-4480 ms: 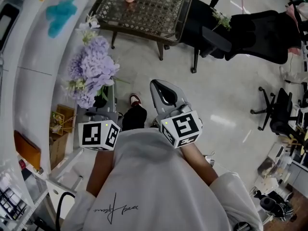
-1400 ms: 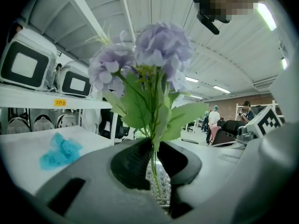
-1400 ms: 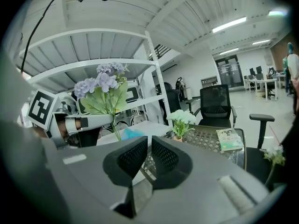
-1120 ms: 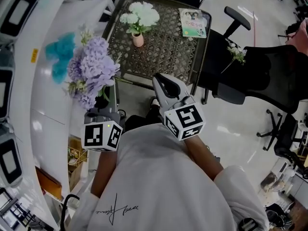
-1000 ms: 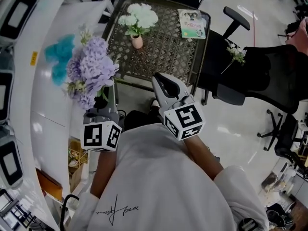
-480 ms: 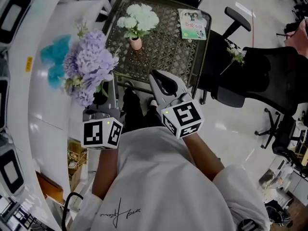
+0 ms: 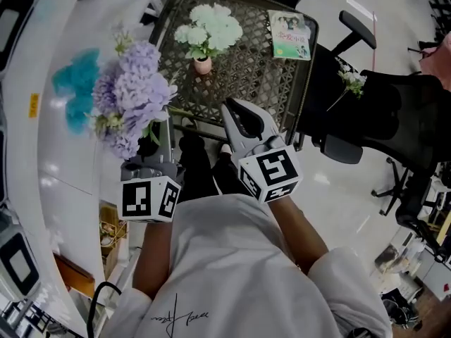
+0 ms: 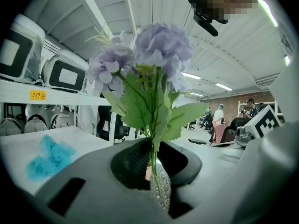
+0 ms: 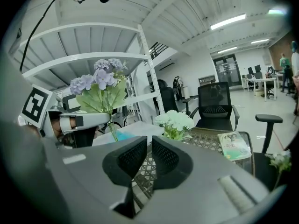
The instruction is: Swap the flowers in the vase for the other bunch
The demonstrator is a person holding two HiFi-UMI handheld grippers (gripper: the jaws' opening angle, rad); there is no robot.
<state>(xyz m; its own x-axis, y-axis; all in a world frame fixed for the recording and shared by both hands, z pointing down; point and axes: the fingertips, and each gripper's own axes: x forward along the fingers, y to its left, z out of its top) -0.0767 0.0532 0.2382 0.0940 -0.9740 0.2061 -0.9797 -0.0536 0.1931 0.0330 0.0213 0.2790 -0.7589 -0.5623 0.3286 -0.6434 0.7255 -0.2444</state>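
A bunch of purple flowers [image 7: 132, 90] with green leaves stands upright in my left gripper [image 7: 156, 143], which is shut on its thin stems [image 8: 153, 164]. The blooms [image 8: 161, 45] fill the left gripper view. A small pink vase [image 7: 202, 65] holding white flowers [image 7: 211, 25] stands on the dark lattice table [image 7: 261, 69] ahead. My right gripper [image 7: 238, 111] hovers near the table's front edge. Its jaws are shut but for a thin slit, and nothing is between them. In the right gripper view the white flowers [image 9: 175, 121] rise just beyond the right gripper [image 9: 150, 146].
A book [image 7: 291, 34] lies at the table's far right corner. A black office chair [image 7: 366, 111] with a small white sprig [image 7: 351, 80] on it stands to the right. White shelving [image 7: 42, 139] with a turquoise patch [image 7: 70, 90] runs along the left.
Both grippers and the purple bunch have drawn closer to the lattice table, which now sits larger and nearer in the head view. The grip on the stems is unchanged.
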